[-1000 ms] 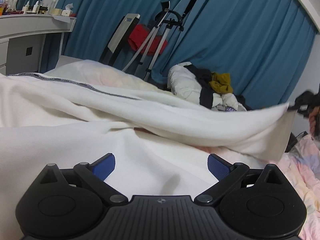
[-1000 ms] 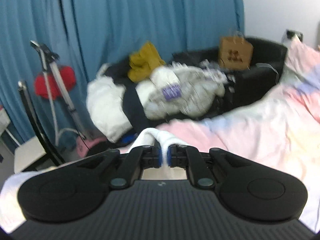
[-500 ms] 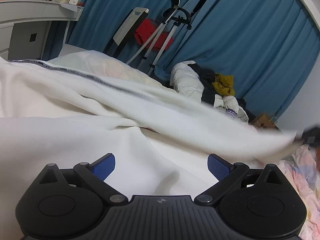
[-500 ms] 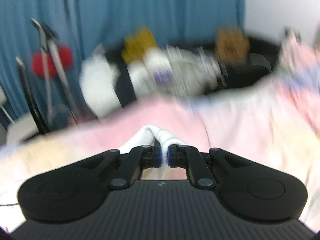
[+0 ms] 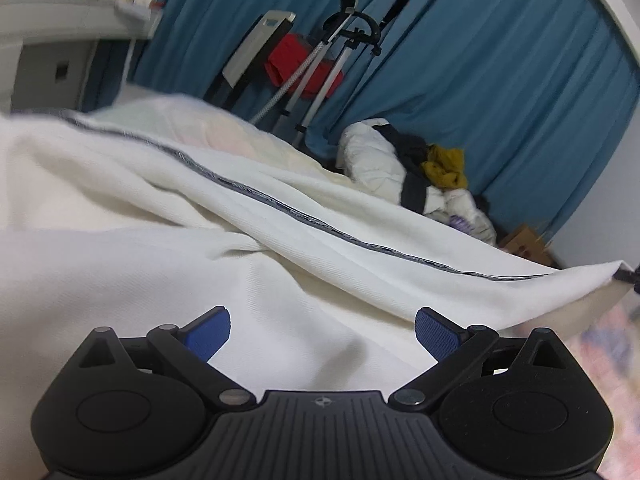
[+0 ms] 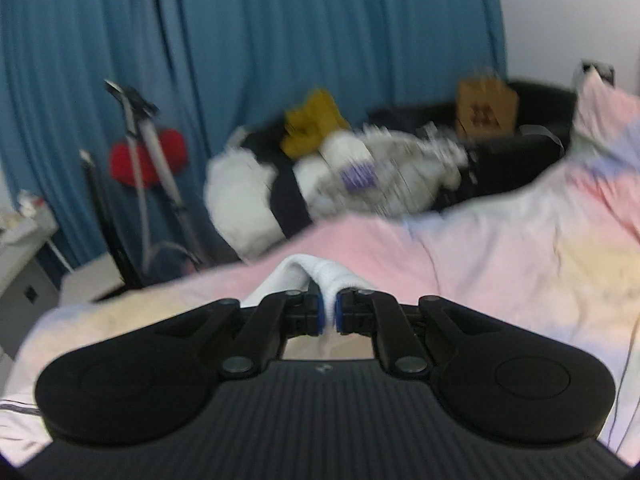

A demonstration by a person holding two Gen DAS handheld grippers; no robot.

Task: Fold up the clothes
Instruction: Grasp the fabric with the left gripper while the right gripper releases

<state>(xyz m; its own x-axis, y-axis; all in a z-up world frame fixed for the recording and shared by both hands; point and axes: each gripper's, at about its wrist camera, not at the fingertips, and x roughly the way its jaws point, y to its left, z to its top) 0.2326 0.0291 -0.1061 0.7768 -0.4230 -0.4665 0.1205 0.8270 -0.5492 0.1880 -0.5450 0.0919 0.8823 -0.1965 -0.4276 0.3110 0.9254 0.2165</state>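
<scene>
A large white garment [image 5: 168, 240] with a dark seam stripe lies spread over the bed and fills the left wrist view. My left gripper [image 5: 322, 334] is open and hovers just over the cloth, holding nothing. My right gripper [image 6: 328, 312] is shut on a bunched corner of the white garment [image 6: 320, 274], which sticks up between its blue pads. In the left wrist view that corner is pulled out taut to the far right [image 5: 600, 276], where the right gripper [image 5: 630, 278] shows at the frame edge.
A pastel pink and yellow bedspread [image 6: 500, 248] covers the bed. Beyond it are a heap of clothes [image 6: 340, 176] on a dark sofa, a brown paper bag [image 6: 486, 110], a garment steamer stand [image 5: 336, 40] with a red item, blue curtains and a white desk [image 5: 60, 48] at left.
The right gripper has carried the held corner downward and rightward, so the raised fold now lies lower and stretched across the bed. The left gripper stays open over the cloth.
</scene>
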